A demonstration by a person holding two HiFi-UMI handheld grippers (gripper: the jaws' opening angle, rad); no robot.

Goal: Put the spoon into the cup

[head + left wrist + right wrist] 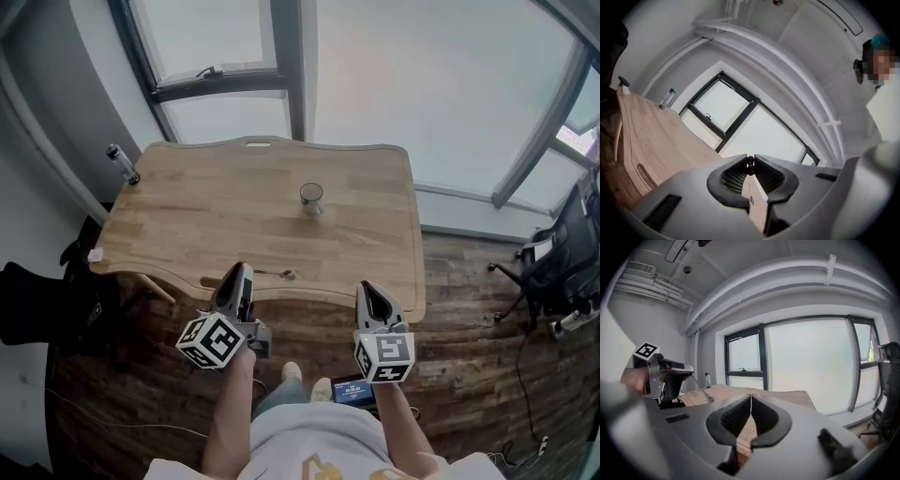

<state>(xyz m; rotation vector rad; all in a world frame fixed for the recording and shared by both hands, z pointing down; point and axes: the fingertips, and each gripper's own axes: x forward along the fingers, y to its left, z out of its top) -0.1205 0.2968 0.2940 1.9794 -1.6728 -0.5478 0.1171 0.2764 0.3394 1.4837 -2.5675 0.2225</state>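
Shoes (292,372): pale, on wood floor right below the person.
Device (354,389): small, lit screen, on floor just right of shoes.
L gripper (242,270): over table's near edge, left of centre. Jaws closed on spoon handle. Own view shows pads pressed together w/ a thin dark bit pinched at the tips.
R gripper (367,286): just off table's near edge, right of L gripper, well apart from it. Jaws fully together, nothing between them (own view), holds nothing.
Spoon (274,274): thin metal, handle end in L gripper's tips, bowl end pointing right along near table edge. R gripper view shows it slanting down from the L jaws, bowl low by the tabletop; can't tell if bowl touches wood.
Table (187,225): light wood, wavy edge, mostly bare.
Cup (311,198): upright, near table centre, well apart from spoon and both grippers, beyond them. Looks clear or metallic, can't tell which.
Bottle (122,164): small, clear w/ dark cap, at far-left table corner, well apart from cup.
Bag (37,305): black, on floor left of table.
Chair (562,253): dark office chair, far right, by the glass.
Window (375,75): big panes w/ dark frames behind table, bright.
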